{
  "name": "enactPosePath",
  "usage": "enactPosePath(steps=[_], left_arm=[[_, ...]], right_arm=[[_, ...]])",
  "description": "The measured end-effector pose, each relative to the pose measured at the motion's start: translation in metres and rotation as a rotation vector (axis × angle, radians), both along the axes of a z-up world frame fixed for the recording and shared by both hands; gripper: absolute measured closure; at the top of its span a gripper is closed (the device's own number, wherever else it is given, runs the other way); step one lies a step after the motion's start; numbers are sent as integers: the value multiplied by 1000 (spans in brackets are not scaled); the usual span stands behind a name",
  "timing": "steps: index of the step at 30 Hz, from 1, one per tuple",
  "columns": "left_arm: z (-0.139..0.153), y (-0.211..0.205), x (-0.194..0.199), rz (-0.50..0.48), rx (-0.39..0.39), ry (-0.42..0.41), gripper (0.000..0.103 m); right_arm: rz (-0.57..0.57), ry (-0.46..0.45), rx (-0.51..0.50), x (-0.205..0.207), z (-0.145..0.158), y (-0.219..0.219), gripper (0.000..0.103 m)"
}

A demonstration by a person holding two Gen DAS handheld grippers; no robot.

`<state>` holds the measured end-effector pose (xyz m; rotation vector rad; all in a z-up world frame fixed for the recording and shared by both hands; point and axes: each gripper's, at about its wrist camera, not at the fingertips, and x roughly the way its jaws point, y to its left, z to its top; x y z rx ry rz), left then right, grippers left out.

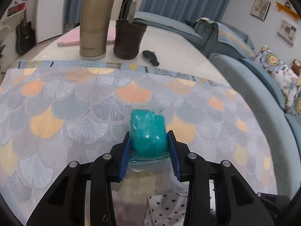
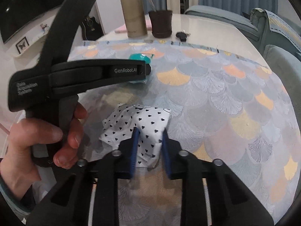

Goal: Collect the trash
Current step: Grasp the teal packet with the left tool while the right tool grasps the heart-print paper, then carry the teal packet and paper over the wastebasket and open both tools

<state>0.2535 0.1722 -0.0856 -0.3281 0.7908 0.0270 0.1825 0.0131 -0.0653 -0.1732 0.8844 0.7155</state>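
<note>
On the desk [image 1: 178, 43], over a cloth [image 1: 75, 113] printed with fan-shaped leaves, the left hand-held gripper [image 1: 149, 146] has its blue pads pressed against both sides of a teal lump [image 1: 148, 131] wrapped in clear plastic. The lump sits on the cloth near the desk's middle. From the right wrist view, the left device's side reads "GenRobot.AI", and its rear carries a blurred three-line label ending in "System". The right hand-held gripper [image 2: 149, 146] is narrowed around a crumpled white wrapper [image 2: 131, 126] dotted with small black hearts; faint letters like "mun" show on it. The wrapper lies on the cloth just behind the teal lump. At the far edge stand a gold flask [image 1: 96, 22] with small unreadable lettering, a dark pot [image 1: 128, 39], a pink notebook [image 1: 111, 35] and a black key fob [image 1: 150, 56].
</note>
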Motion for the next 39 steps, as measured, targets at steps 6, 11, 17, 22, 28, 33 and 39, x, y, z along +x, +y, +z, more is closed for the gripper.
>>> enactPosePath(steps=[6,11,17,22,28,33,39], left_arm=[[31,-9,-22,-43,0,-61,67],[69,-36,-45,-102,2,-123,67],[118,-92,-79,-201,-11,-194,67],[156,-149,-106,-294,-32,-258,67],[186,-231,-135,-422,-59,-311,67],[186,-303,-152,-527,-82,-304,67],[156,-379,-159,-642,-108,-239,67]], right_arm=[[8,-48,86,-19,15,-17,97],[-42,-96,111,-38,40,-51,100],[-136,-185,139,-73,93,-119,100],[-235,-248,171,-103,134,-185,100],[-365,-310,176,-140,174,-273,100],[-488,-320,166,-166,176,-342,100],[-659,-264,149,-179,144,-426,100]])
